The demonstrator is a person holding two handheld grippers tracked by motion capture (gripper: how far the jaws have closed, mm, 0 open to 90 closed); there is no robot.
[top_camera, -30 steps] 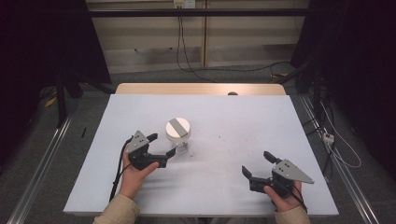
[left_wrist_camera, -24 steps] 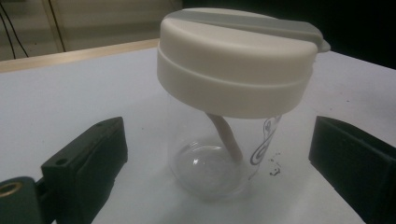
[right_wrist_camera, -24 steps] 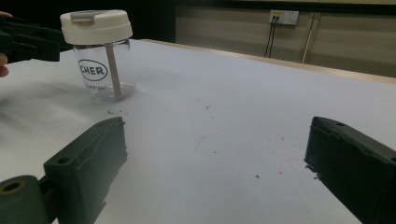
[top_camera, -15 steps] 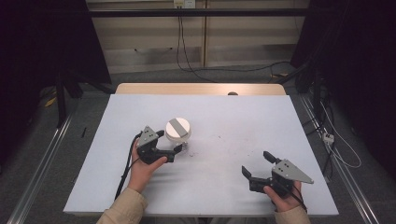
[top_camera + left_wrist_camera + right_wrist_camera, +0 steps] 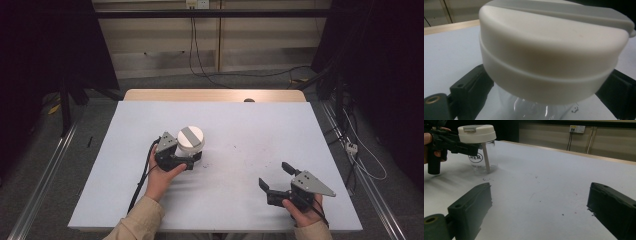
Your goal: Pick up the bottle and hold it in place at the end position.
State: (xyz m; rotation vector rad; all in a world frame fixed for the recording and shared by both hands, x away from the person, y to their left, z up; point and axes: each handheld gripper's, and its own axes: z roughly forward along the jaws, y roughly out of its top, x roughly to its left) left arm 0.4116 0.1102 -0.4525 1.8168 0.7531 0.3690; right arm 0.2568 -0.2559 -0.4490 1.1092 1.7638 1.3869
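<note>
The clear plastic cup with a white round lid (image 5: 190, 141) is standing upright on the pale flat desk (image 5: 240, 125), left of the middle and nearer the person's edge than the far one. The left gripper (image 5: 186, 161) is sitting just before and to the left of it, its jaws lying either side of the cup under the lid (image 5: 549, 50), where they have just been closing. A straw (image 5: 485, 157) is standing tilted inside the cup. The right gripper (image 5: 274, 176) is resting near the desk's front right corner, well apart from the cup, its jaws pointing leftward toward the cup across bare desk. Behind the desk's far edge, cables (image 5: 192, 45) are hanging down the wall.
</note>
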